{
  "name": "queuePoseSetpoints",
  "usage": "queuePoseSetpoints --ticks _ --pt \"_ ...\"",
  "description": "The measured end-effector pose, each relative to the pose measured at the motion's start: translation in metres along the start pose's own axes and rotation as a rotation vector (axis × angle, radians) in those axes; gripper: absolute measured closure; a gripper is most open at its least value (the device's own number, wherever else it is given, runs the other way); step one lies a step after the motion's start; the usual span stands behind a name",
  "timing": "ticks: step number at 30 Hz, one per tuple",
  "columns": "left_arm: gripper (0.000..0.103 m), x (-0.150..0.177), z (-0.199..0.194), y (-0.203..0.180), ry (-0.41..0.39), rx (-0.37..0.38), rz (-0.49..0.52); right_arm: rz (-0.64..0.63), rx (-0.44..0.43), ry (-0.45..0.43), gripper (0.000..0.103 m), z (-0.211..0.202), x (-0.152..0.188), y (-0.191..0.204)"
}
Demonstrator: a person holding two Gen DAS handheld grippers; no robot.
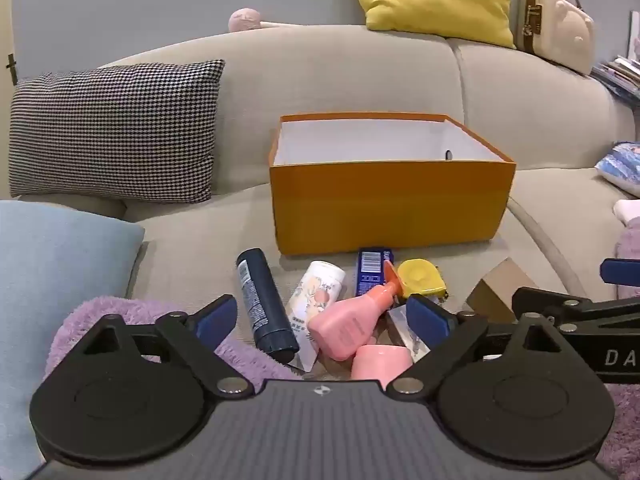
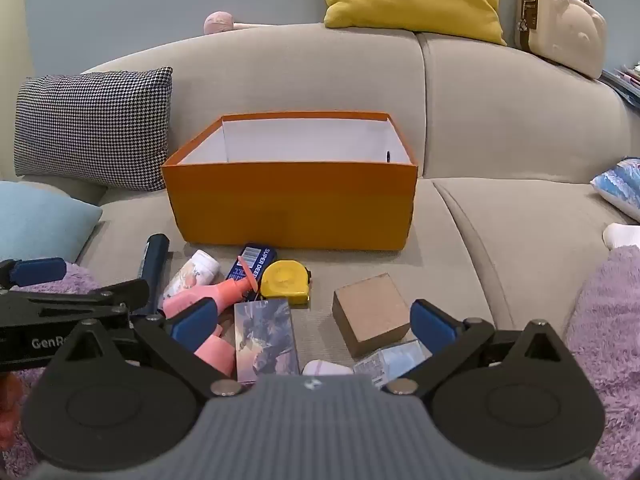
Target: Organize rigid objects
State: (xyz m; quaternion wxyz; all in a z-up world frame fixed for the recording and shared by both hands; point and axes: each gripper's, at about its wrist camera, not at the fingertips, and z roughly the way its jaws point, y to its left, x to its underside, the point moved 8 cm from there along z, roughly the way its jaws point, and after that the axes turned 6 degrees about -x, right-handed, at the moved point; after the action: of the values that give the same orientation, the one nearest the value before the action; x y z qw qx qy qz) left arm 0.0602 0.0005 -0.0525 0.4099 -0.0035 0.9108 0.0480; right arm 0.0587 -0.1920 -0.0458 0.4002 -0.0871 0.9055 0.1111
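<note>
Left wrist: left hand-held gripper [image 1: 322, 316] spread wide, empty, over pink bottle [image 1: 352, 320] and dark tube [image 1: 262, 304]; orange box [image 1: 390, 210] behind on sofa.
Right wrist: right hand-held gripper [image 2: 314, 320] wide, empty; brown block [image 2: 370, 312] between fingers.
Risk: crowded pile, neighbours likely nudged.

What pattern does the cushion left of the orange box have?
The cushion has a black-and-white houndstooth pattern, clearest in the left wrist view.
</note>
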Motion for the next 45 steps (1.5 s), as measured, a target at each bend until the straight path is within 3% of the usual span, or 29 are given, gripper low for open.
queuePoseSetpoints --ticks 6,17,45 --pt "0.000 0.001 0.002 -0.011 -0.005 -0.026 0.031 -0.002 0.003 0.001 0.001 -0.001 0.000 0.000" --pt "0.000 0.002 -0.002 -0.002 0.009 0.015 0.007 0.009 -0.002 0.006 0.001 -0.002 -0.003 -0.002" --pt "0.000 0.005 -0.004 -0.003 0.018 -0.001 0.014 0.011 -0.001 0.000 0.001 0.000 0.003 0.000"
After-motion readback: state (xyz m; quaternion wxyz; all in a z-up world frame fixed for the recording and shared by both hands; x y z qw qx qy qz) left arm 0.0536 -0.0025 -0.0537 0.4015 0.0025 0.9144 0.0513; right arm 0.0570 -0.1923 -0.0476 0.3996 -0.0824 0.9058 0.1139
